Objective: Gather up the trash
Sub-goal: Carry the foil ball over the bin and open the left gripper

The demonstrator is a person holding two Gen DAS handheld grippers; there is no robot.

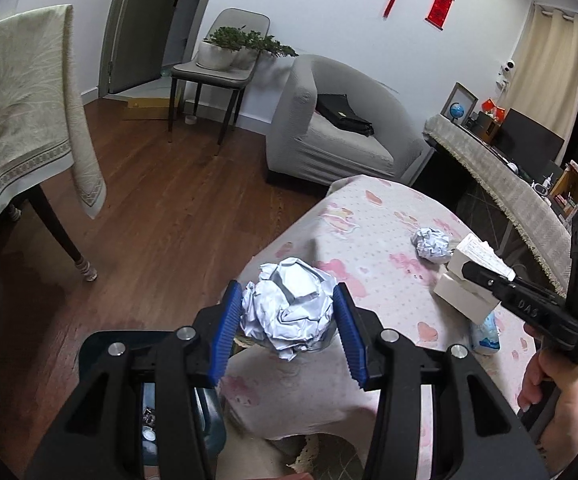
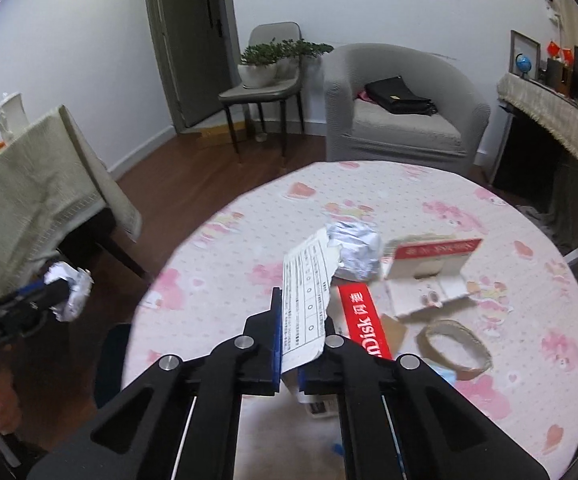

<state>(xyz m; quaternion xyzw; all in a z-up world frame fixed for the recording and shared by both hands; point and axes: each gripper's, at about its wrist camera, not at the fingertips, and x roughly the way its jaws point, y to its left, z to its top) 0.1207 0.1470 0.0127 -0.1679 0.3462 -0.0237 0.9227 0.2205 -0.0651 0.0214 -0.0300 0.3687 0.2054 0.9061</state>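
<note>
My left gripper [image 1: 287, 292] is shut on a crumpled white paper ball [image 1: 289, 312], held at the left edge of the round table [image 2: 249, 240]. In the right wrist view that ball [image 2: 75, 292] hangs over the floor, left of the table. A dark bin [image 1: 101, 344] stands on the floor just beneath. My right gripper [image 2: 303, 320] is shut on a printed white leaflet [image 2: 305, 280], lifted over the table. Behind the leaflet, a second crumpled ball [image 2: 357, 250] lies on the pink cloth.
A red SanDisk pack [image 2: 363, 320], an opened white carton [image 2: 425, 280] and a cardboard tape ring [image 2: 455, 344] lie on the table. A cloth-covered table [image 1: 21, 120] stands left, with a grey armchair [image 1: 329, 128] and a chair with plants [image 1: 225, 60] behind.
</note>
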